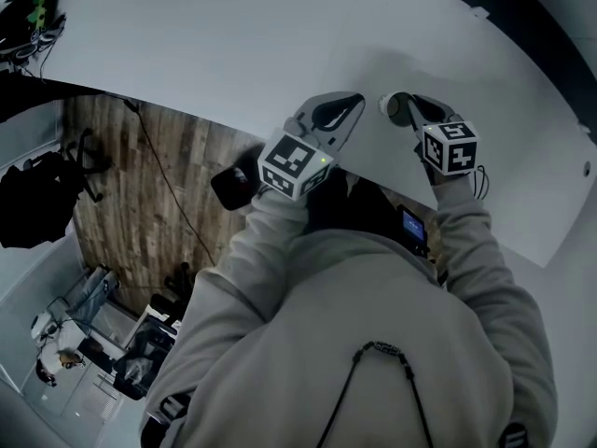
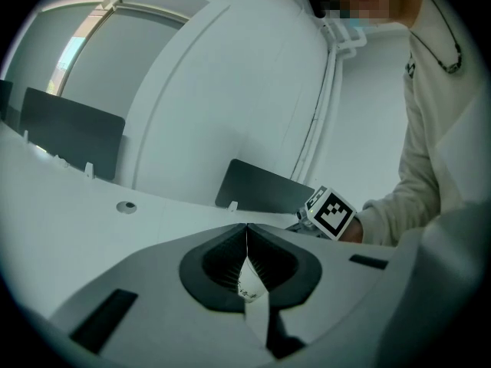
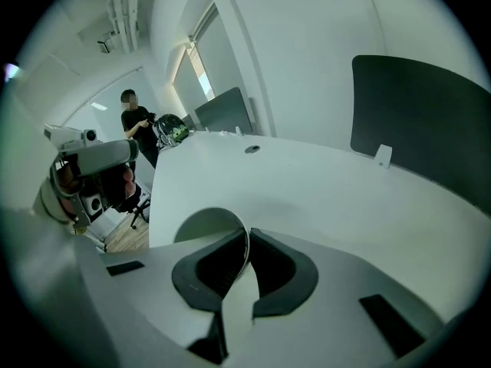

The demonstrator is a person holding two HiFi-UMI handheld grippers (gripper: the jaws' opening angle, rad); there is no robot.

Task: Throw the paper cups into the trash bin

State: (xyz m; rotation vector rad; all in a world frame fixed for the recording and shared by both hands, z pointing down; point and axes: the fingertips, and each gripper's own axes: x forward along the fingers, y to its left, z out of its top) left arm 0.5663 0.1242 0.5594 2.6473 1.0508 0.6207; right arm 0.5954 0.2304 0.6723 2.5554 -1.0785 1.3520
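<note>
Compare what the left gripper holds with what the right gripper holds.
The right gripper pinches the wall of a paper cup whose round open mouth shows beside the jaws; the left gripper grips a narrow white paper strip, its full shape hidden. The strip bears small dark print; the cup looks plain. Both are white paper, clamped between shut jaws.

Both arms reached forward side by side, left gripper [image 1: 357, 102] clamping white paper [image 2: 252, 279], right gripper [image 1: 397, 106] pinching a paper cup [image 3: 204, 225].

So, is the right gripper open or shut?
Shut on the paper cup: the fingers of the right gripper pinch its wall at the rim.
</note>
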